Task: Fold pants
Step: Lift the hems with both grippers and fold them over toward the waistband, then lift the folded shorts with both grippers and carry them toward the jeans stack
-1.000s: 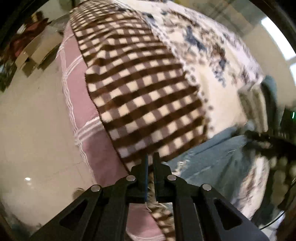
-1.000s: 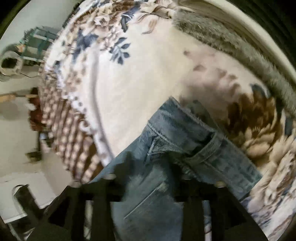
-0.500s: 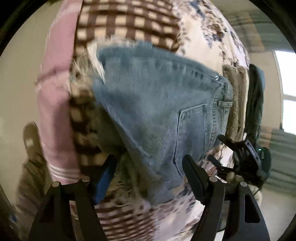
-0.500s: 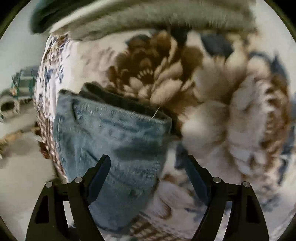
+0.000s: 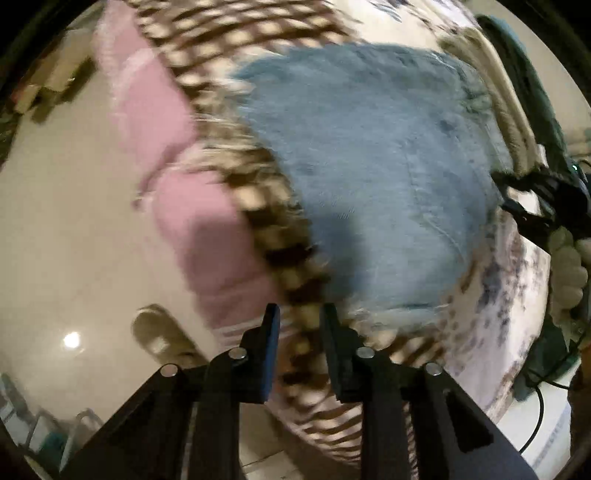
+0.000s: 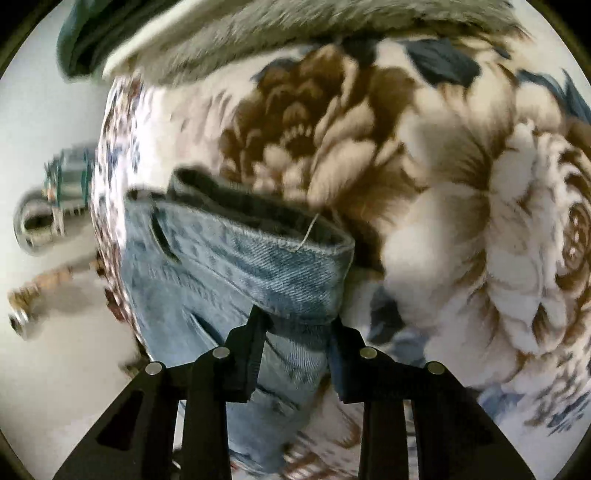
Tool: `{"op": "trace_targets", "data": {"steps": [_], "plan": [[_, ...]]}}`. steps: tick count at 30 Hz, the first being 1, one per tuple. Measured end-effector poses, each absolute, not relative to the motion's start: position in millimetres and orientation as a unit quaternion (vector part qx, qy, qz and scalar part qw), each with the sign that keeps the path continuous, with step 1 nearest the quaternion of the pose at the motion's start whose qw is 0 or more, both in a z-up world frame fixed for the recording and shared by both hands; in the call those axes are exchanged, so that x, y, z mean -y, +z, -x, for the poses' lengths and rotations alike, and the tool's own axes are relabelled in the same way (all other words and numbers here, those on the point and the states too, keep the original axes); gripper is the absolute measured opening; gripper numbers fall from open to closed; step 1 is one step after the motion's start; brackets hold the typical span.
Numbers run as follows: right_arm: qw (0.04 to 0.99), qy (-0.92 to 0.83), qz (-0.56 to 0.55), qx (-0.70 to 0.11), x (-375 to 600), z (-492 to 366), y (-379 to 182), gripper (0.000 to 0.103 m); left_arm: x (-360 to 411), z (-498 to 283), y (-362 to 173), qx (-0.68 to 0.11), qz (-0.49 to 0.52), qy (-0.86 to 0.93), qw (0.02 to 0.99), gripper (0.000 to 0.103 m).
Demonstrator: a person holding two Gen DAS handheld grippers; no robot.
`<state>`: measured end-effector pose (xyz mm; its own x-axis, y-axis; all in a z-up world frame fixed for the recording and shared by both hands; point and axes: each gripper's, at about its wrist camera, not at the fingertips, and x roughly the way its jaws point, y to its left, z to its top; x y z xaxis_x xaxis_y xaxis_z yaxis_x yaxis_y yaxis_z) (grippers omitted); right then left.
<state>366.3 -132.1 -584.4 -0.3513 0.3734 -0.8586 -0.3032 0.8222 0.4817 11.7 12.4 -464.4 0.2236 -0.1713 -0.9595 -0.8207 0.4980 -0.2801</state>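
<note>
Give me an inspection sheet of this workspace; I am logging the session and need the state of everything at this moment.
Surface: bed with a floral blanket, a brown checked blanket at its edge and a pink sheet below that.
Job's things: denim pants lying folded on the bed; waistband toward the right tool.
Clutter: grey furry fabric and dark green cloth at the far edge of the bed.
Grippers: left tool open, holding nothing, above the blanket edge; right tool open, jaws either side of the waistband corner.
Cables: black cable by the bed, right side.
Surroundings: glossy pale floor; blurred metal objects on it.
</note>
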Motion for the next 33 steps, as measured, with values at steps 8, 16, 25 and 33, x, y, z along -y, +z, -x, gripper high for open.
{"op": "trace_targets", "data": {"steps": [8,16,25,33], "plan": [[0.524,0.281,-0.097,-0.798,143,-366,-620,0.062,8,2,-472,-0.380,0.698,0.206,0.571,0.038],[0.539,0.285,-0.086,-0.788,135,-357,-614,0.038,50,-42,-505,-0.465,0.584,0.256,0.614,0.019],[0.552,0.309,-0.050,-0.773,147,-360,-584,0.024,22,53,-478,-0.543,0.455,0.290,0.643,0.005],[0.531,0.334,-0.034,-0.778,161,-358,-587,0.062,30,91,-452,-0.312,0.740,0.234,0.548,0.059]]}}
